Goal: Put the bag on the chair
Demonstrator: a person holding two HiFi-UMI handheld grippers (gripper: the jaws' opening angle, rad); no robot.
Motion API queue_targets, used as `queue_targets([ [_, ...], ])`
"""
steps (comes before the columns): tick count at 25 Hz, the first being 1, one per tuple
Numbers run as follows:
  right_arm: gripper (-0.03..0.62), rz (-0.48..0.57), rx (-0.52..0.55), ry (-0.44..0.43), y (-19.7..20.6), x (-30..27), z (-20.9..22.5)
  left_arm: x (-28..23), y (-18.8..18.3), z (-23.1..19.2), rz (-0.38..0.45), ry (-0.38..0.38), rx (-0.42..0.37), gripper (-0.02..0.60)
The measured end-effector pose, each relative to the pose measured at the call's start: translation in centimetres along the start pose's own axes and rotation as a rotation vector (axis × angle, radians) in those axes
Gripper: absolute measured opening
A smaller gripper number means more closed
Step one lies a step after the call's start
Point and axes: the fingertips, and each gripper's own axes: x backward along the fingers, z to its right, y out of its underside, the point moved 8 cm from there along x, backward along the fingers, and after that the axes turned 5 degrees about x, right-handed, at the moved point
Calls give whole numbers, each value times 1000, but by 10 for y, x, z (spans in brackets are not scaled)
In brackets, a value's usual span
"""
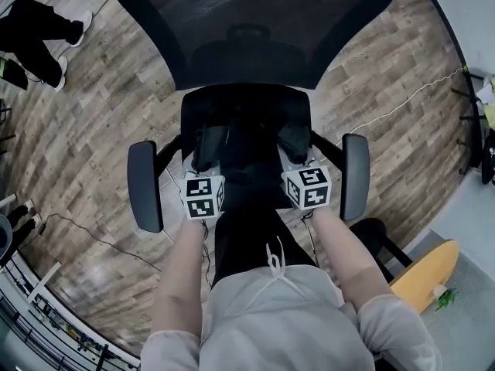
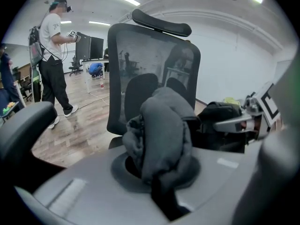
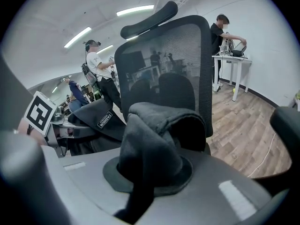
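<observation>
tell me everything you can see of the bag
The bag is black, soft fabric, limp and bunched, with a small label in white lettering. It hangs between the left gripper and right gripper, each shut on a gathered fold. It is over the seat of the chair, in front of the mesh backrest; whether it rests there cannot be told.

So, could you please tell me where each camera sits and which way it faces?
Head view: on the person's head, looking steeply down at the chair; both forearms, left gripper and right gripper show, gripping the bag.
Left gripper view: on the left gripper, facing the backrest; its jaws pinch bag fabric, right gripper at right.
Right gripper view: on the right gripper, facing the backrest; its jaws pinch bag fabric, left gripper at left.
Shared: both gripper views show the backrest and a standing person in a headset.
</observation>
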Motion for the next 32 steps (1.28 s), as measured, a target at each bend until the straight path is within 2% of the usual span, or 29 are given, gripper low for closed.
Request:
queue_targets([
  [6,29,2,-5,12,19,-3,2,-6,19,-1,-13,-4,-45,31],
  [19,35,-38,-18,62,58,-18,1,-17,53,-11,-14,-25,-66,34],
  [25,46,-62,-16,80,81,-27,-3,-25,83,-20,-48,-35,-42,37],
  [32,57,-96,4,76,106,-38,-8,-29,105,-27,-62,-36,22,49],
])
